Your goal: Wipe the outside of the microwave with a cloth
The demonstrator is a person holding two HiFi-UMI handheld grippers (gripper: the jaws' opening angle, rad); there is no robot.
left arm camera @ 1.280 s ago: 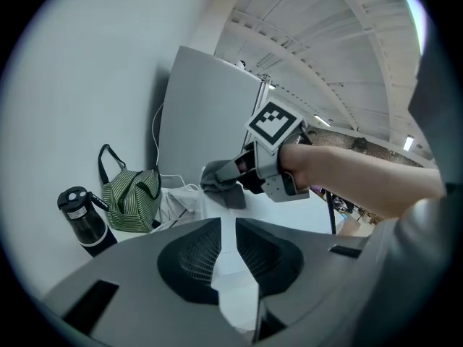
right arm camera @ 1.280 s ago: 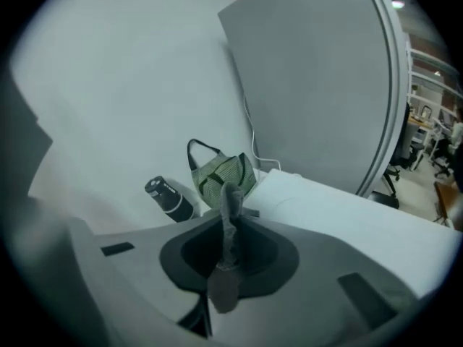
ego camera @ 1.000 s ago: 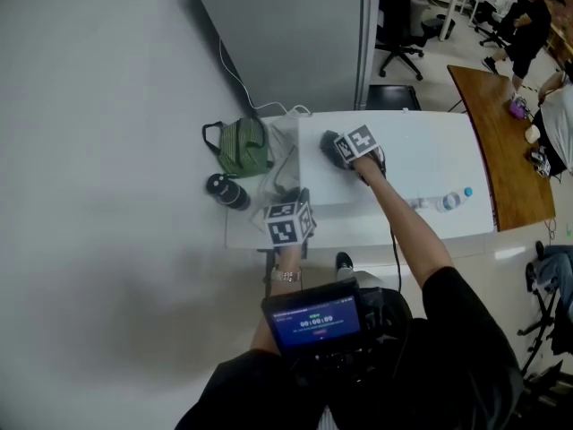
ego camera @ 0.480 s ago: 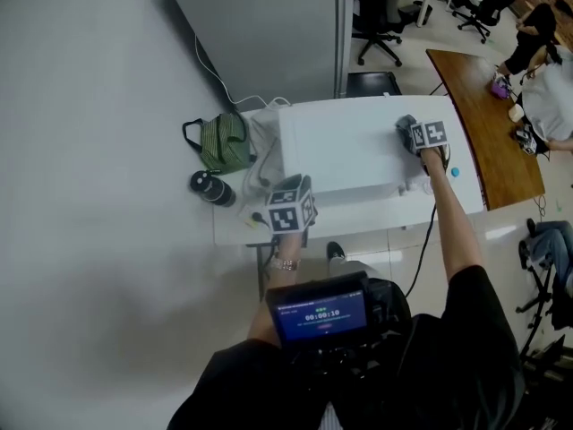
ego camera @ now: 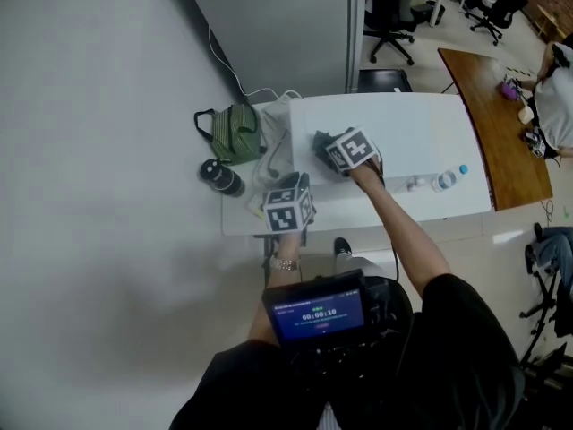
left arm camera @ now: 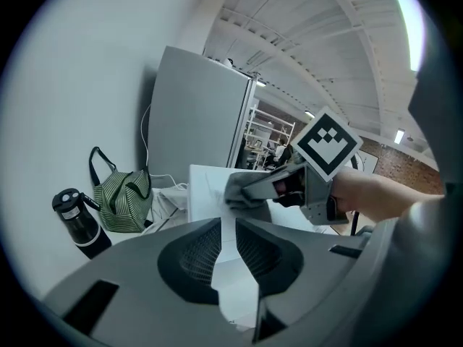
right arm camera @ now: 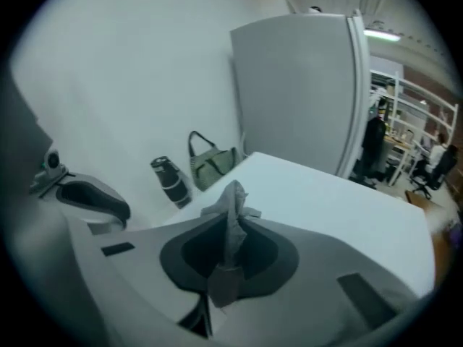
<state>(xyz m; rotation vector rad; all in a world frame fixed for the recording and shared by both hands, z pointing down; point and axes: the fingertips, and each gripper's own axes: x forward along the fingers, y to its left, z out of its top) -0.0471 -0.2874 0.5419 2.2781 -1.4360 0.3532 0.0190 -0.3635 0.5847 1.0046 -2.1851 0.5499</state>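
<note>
Right tool (ego camera: 324, 147), clenched on the cloth (right arm camera: 233, 204), has swept back left across the microwave (ego camera: 416, 128); left tool (left arm camera: 227, 241) stays parted, empty

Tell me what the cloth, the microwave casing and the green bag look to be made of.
Cloth: soft grey fabric, matte; it bunches and folds where the right gripper pinches it. Microwave: smooth white casing, painted metal or plastic, I cannot tell which; flat and even. Bag: green striped textile, apparently; it sags, with limp dark handles.
</note>
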